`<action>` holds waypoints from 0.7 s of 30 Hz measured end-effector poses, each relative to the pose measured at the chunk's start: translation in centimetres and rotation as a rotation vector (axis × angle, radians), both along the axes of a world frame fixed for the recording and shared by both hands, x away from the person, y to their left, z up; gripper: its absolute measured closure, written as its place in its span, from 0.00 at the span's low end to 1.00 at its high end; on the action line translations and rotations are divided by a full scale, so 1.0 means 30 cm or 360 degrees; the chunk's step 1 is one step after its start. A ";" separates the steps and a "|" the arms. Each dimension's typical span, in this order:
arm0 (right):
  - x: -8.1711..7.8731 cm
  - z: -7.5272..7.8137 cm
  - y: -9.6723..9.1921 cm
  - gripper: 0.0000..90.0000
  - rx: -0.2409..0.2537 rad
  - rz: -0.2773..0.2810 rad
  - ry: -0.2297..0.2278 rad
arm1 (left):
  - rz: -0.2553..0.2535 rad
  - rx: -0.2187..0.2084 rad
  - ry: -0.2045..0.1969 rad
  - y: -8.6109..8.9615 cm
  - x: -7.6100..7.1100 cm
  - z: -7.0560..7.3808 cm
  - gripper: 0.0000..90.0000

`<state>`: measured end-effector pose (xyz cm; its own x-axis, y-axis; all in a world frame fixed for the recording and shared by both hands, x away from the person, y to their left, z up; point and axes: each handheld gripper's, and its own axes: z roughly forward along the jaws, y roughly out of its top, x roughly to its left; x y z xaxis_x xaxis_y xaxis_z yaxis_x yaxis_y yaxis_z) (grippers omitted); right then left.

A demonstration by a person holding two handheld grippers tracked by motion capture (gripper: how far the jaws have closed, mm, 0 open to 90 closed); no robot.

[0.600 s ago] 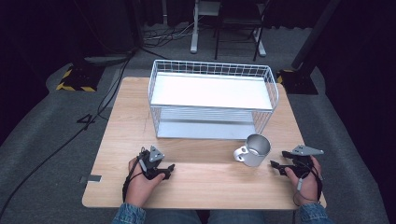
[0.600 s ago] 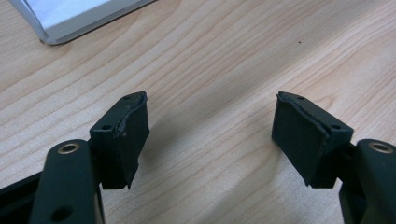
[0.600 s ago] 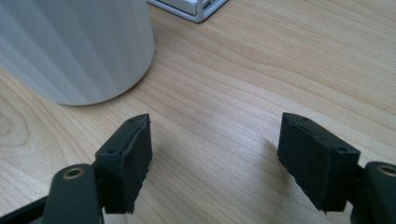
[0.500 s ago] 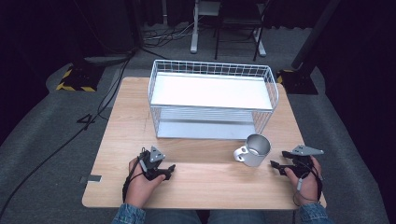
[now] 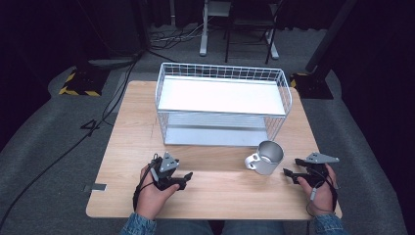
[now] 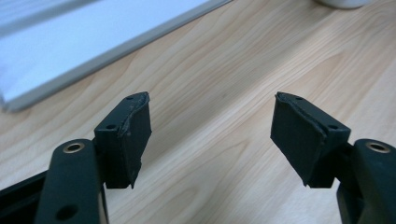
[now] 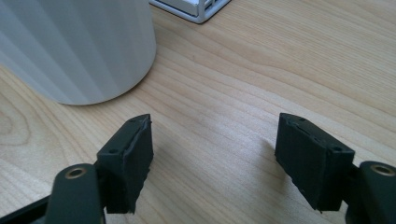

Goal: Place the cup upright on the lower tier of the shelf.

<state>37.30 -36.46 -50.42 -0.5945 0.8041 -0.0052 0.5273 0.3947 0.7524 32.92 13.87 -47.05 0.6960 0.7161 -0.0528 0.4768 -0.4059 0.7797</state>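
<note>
Left gripper [image 5: 185, 178]: held low on the near left of the table, jaws standing wide apart with only bare wood between them in the left gripper view [image 6: 212, 135]; pads [image 6: 135, 135] touch nothing.
Right gripper [image 5: 289, 175]: held at the near right, jaws parted and empty in the right gripper view [image 7: 215, 154]; it points toward the mug, which stands just beside its left jaw, apart from it.
Table [image 5: 127, 147]: light wood, square-cornered, on grey carpet.
Basket [image 5: 222, 73]: white wire, two-tiered, at the middle and far part of the table; a white shelf on top, a lower tray beneath. Its tray edge crosses the upper left of the left gripper view [image 6: 60, 51], and a corner shows at the top of the right gripper view [image 7: 196, 9].
Mug [image 5: 266, 157]: silvery metal, upright, handle turned to the left, on the table just in front of the basket's right end, between the two grippers and nearer the right one; its ribbed wall looms in the right gripper view [image 7: 70, 46].
Hands: left hand [image 5: 151, 193] and right hand [image 5: 318, 188] each wrap a gripper; denim sleeves at the near edge.
</note>
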 end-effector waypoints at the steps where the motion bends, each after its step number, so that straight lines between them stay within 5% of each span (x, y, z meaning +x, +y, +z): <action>1: 0.000 0.000 0.000 0.32 0.0000 0.0000 0.0000 | 0.0000 0.0000 0.0000 0.000 0.000 0.000 0.33; 6: 0.000 0.000 0.000 0.32 -0.0002 0.0002 -0.0002 | -0.0082 -0.0027 -0.0023 -0.044 0.002 0.031 0.35; 14: 0.001 0.000 -0.001 0.32 0.0003 0.0007 0.0003 | -0.0181 -0.0161 -0.0152 -0.124 0.000 0.072 0.35; 21: 0.001 0.000 -0.001 0.32 0.0004 0.0006 0.0004 | -0.0259 -0.0175 -0.0168 -0.193 0.004 0.104 0.35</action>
<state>37.32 -36.48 -50.42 -0.5975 0.8018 -0.0014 0.5278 0.3946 0.7522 33.03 8.07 -43.92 0.8075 0.5881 -0.0451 0.3254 -0.3805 0.8656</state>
